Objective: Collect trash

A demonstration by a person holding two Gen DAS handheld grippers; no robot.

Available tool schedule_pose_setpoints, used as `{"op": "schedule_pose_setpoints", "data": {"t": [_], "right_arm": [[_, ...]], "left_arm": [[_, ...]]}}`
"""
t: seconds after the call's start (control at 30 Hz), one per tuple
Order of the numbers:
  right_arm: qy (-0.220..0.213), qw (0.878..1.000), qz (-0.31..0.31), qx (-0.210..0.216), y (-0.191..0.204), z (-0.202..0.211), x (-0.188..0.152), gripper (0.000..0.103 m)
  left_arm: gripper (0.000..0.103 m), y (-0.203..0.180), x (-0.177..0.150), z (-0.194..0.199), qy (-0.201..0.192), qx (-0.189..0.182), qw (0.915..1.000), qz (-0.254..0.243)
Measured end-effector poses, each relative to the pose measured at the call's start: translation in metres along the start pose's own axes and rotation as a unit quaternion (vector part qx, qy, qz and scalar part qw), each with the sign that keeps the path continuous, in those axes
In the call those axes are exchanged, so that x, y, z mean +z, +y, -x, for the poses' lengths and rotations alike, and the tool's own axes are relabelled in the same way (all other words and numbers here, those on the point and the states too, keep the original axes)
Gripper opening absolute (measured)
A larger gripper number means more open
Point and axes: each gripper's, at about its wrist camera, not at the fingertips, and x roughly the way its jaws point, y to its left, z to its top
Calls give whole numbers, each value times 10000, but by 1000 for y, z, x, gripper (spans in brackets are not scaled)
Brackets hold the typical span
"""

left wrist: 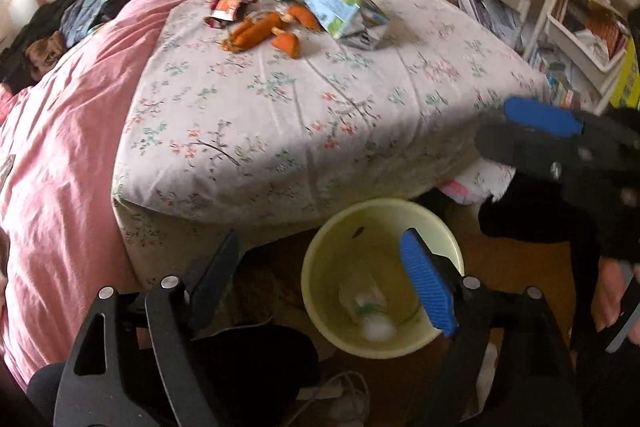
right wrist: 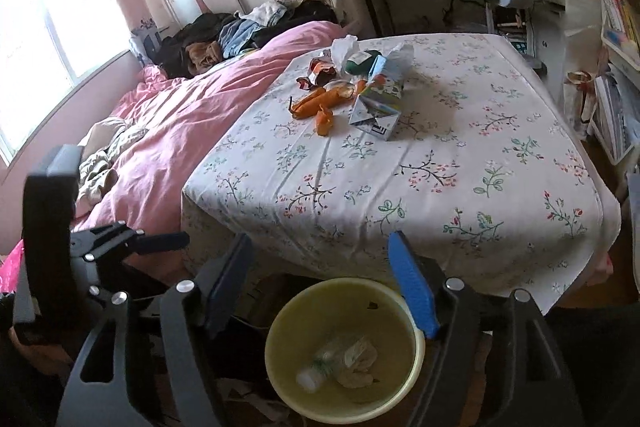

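Both grippers hover over the yellow bin (right wrist: 344,351) on the floor at the bed's near edge. Left gripper (left wrist: 324,283): jaws wide apart, holding nothing. Right gripper (right wrist: 320,285): same, open and empty. Bin holds a clear plastic bottle (right wrist: 320,367) and a crumpled wrapper (right wrist: 360,363). Farther off, near the floral sheet's (right wrist: 460,155) far edge: orange wrappers (right wrist: 316,103), a blue-green carton (right wrist: 378,103), a white tissue (right wrist: 344,51), a red packet (right wrist: 320,69). Pink duvet (right wrist: 192,123) lies beside the sheet.

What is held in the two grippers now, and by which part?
Nothing. The left gripper and right gripper are both open and empty above the yellow bin.
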Motion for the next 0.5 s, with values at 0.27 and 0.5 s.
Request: {"op": "schedule_pose_setpoints", "data": {"t": [0.27, 0.5], "right_arm": [[61, 10000, 48, -56, 3, -6, -2, 71], [111, 9999, 96, -76, 6, -11, -4, 72]], "left_arm": [[86, 23, 4, 11, -347, 149, 9979, 535], [87, 39, 7, 20, -590, 205, 9939, 911]]}}
